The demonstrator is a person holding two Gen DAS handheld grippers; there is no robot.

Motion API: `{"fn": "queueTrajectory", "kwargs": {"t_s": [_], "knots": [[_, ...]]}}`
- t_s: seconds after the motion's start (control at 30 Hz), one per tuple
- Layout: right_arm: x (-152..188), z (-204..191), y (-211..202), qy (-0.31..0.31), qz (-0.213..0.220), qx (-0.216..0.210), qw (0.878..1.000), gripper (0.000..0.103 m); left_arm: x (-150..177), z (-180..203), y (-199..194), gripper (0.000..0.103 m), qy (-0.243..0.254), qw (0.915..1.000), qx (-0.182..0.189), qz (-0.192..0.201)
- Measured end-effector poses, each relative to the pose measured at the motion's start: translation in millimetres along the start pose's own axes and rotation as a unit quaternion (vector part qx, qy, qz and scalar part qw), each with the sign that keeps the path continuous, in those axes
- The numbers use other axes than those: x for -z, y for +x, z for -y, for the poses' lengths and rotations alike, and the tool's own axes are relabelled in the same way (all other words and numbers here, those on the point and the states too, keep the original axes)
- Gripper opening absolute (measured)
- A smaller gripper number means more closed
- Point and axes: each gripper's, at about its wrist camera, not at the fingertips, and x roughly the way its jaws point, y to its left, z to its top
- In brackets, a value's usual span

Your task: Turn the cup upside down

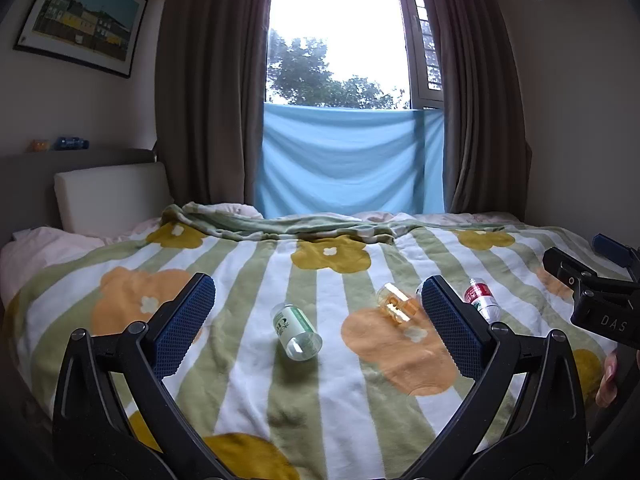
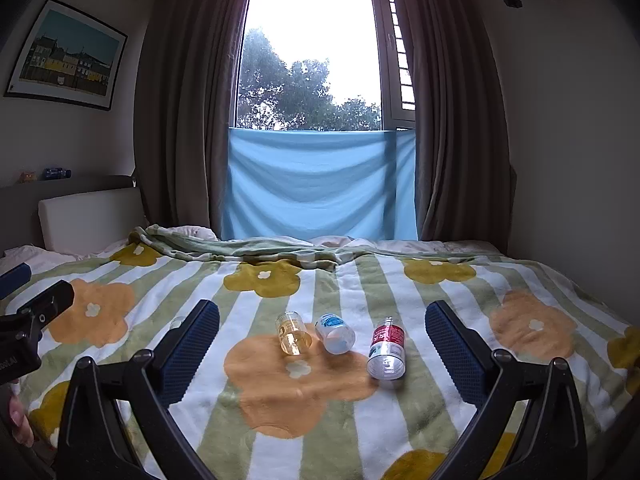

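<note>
your left gripper (image 1: 318, 322) hovered over bed, fingers (image 1: 184, 326) spread wide, gripping nothing. your right gripper (image 2: 322, 354) same: fingers (image 2: 454, 354) apart, empty. four small clear cups lay on sides on flowered blanket (image 2: 420, 412): green-label cup (image 1: 297, 330) between left fingers, apart; orange cup (image 2: 293, 333), blue-label cup (image 2: 335, 333), red-label cup (image 2: 386, 349) in row between right fingers, none touched.

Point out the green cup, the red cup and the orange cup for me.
green cup (image 1: 296, 332): left wrist view, mid-body on its label.
red cup (image 2: 386, 347): right wrist view, middle of its side.
orange cup (image 2: 293, 333): right wrist view, middle of its side.
</note>
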Motion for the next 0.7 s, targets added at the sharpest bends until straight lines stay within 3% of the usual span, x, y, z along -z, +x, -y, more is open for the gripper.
{"fn": "queueTrajectory", "kwargs": {"t_s": [0.7], "knots": [[-1.3, 4.7, -3.5, 0.006, 0.003, 0.000, 1.000, 0.103, 4.1, 2.3, 2.5, 0.103, 0.008, 0.9999, -0.005, -0.006]]}}
